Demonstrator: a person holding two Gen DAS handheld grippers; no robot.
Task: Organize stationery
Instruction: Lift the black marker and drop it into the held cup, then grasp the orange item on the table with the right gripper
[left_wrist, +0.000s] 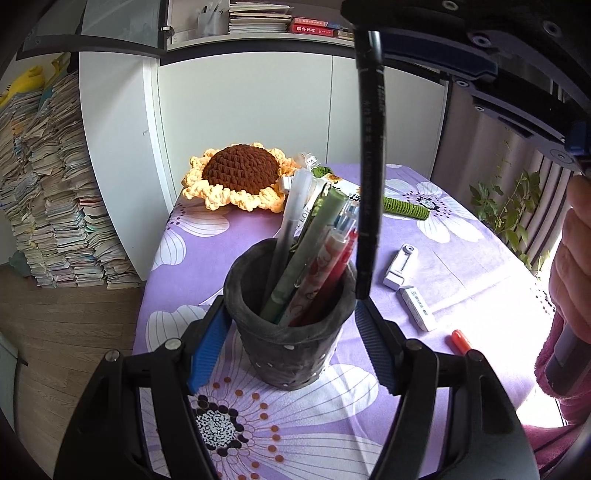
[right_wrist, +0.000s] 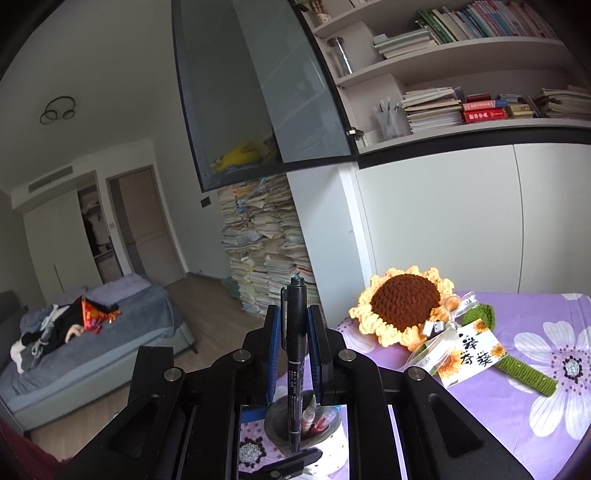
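Observation:
A dark grey pen holder (left_wrist: 288, 347) stands on the purple flowered tablecloth (left_wrist: 461, 236). Several pens (left_wrist: 314, 266) stick out of it. My left gripper (left_wrist: 290, 308) is shut on the holder, its blue pads pressing both sides near the rim. My right gripper (right_wrist: 295, 332) is shut on a black marker (right_wrist: 295, 354), held upright above the holder (right_wrist: 306, 424). In the left wrist view the marker (left_wrist: 371, 166) hangs down from the top. Its lower tip sits by the holder's right rim; whether it is inside I cannot tell.
A white correction tape (left_wrist: 400, 267), a white eraser (left_wrist: 417, 308) and an orange-red pen (left_wrist: 461, 341) lie to the right of the holder. A crocheted sunflower (left_wrist: 236, 173) with a tag (right_wrist: 469, 350) lies at the far side. A hand (left_wrist: 572, 258) is at the right edge. Stacked papers (left_wrist: 55, 203) stand on the floor.

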